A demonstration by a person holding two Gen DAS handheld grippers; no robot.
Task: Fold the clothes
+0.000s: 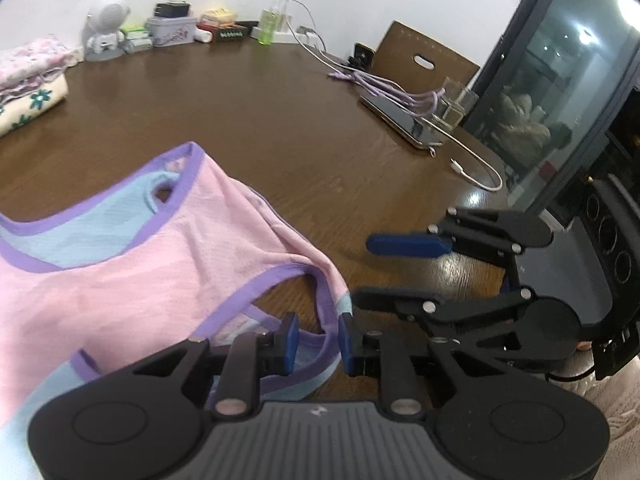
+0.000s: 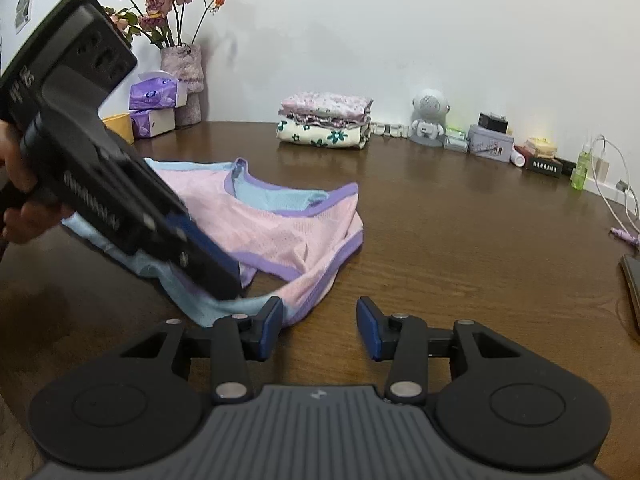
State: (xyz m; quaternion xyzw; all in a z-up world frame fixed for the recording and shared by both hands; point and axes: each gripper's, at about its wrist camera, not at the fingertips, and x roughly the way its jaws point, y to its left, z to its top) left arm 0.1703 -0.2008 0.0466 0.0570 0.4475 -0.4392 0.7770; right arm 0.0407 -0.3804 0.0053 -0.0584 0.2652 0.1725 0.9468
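On the table: a pink garment (image 1: 168,264) with purple trim and blue lining lies crumpled on the near left of a dark wooden table (image 1: 280,128).
Left gripper (image 1: 318,338): fingers a narrow gap apart, the purple-trimmed strap lying between the blue pads; no pad visibly presses on it.
Right gripper (image 2: 319,326): fingers moderately wide over bare wood, the left pad just beside the garment's near edge, nothing held.
Left view only: a phone (image 1: 400,120) with lilac cables on the right, a white charging cable, a dark glass door at far right.
Right view only: a vase of roses (image 2: 182,80) at far left, two purple tissue packs (image 2: 154,110), a hand (image 2: 16,200) holding the left gripper.
Both views: one stack of folded clothes (image 2: 324,124) and one white astronaut figure (image 2: 429,122) along the far white wall.
Count: one garment unfolded, one folded stack, two grippers.
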